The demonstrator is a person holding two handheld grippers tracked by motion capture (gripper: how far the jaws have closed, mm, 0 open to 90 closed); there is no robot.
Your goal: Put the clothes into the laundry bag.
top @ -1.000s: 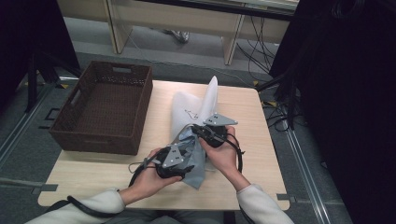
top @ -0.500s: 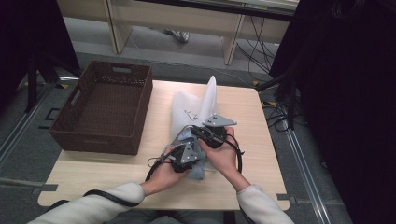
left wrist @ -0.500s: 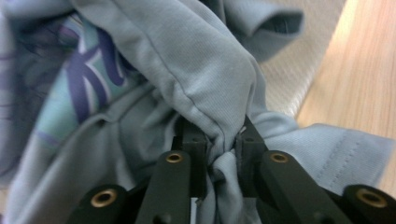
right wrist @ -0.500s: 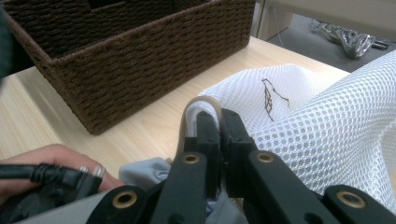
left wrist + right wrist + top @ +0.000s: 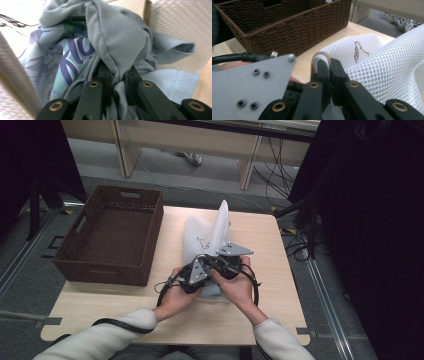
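Person is stuffing a grey-blue printed garment (image 5: 117,47) into a white mesh laundry bag (image 5: 204,232) that lies mid-tabletop (image 5: 125,295), near the front edge, with a dark wicker basket (image 5: 112,237) at about 9 o'clock from it. Left tongs (image 5: 196,276) have just been closing and now pinch a bunched fold of the garment, the jaws close together with cloth squeezed between them; the left gripper view looks along the jaws with the mesh around the fabric, so the garment looks at least partly inside the bag mouth. Right tongs (image 5: 327,65) are clamped tight on the tan bound rim (image 5: 322,55) of the bag opening, jaws nearly together, holding the mouth open. The garment is soft, light and floppy with no stiffness; it will sag and drag, so grab a thick bunch or seam, not a single layer. The mesh is thin and limp, snags easily and is slippery under the pads; the bound rim is the firm spot to hold. Both hands sit side by side at the bag's near end, at 6 o'clock of it, forearms coming in from the bottom of the high view, left hand (image 5: 172,295) palm-in beside right hand (image 5: 237,287), grey plates facing up.
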